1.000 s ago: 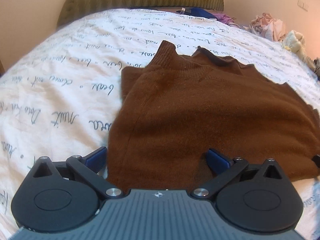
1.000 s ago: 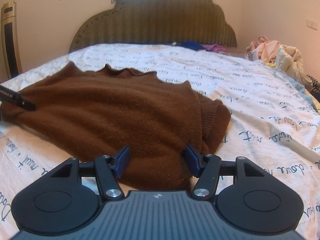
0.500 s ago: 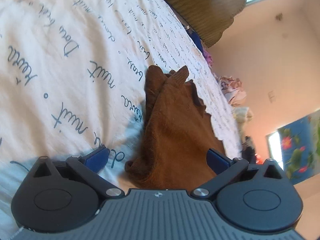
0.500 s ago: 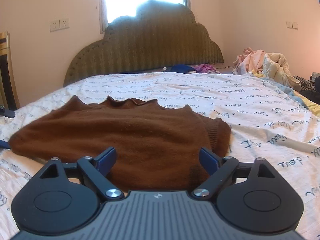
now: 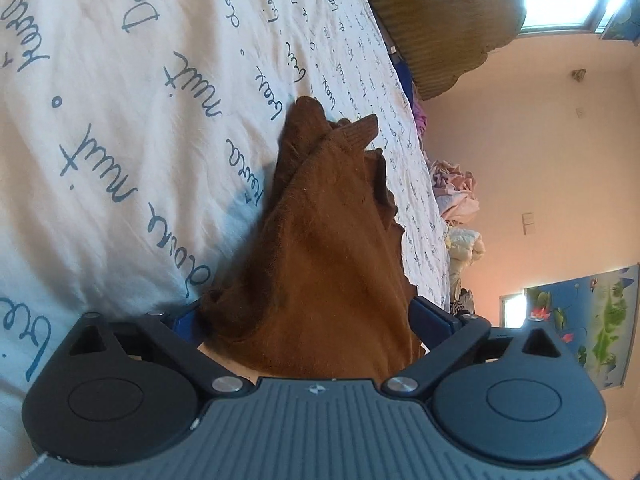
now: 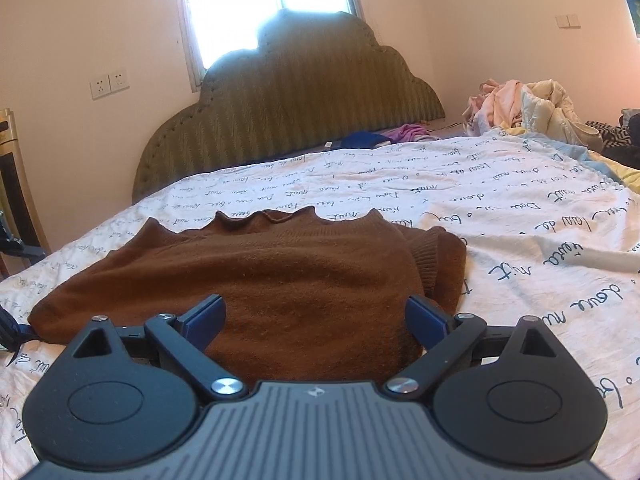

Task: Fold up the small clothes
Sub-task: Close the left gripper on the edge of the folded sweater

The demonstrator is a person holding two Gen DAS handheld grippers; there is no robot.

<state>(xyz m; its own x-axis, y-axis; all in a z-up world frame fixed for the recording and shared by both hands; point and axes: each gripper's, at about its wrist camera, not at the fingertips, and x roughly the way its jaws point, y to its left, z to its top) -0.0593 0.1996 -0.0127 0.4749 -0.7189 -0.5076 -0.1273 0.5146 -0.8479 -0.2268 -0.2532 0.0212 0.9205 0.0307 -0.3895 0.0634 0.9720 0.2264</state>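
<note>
Straddling brown sweater [image 5: 320, 264] on "nuit"-scripted sheet [image 5: 120, 128], both grippers' jaws spread.

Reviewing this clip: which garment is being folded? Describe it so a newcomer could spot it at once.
Start at the scalloped olive headboard, then come down the white bedsheet printed with blue handwriting. The brown knit sweater lies flat mid-bed. Unlike the pale laundry heap at the bed's far edge, it is dark, spread out and alone.

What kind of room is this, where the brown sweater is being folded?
Most likely a home bedroom. The brown sweater lies on a bed with a script-printed white sheet and a padded olive headboard under a window. A pile of loose clothes sits at the far side.
</note>
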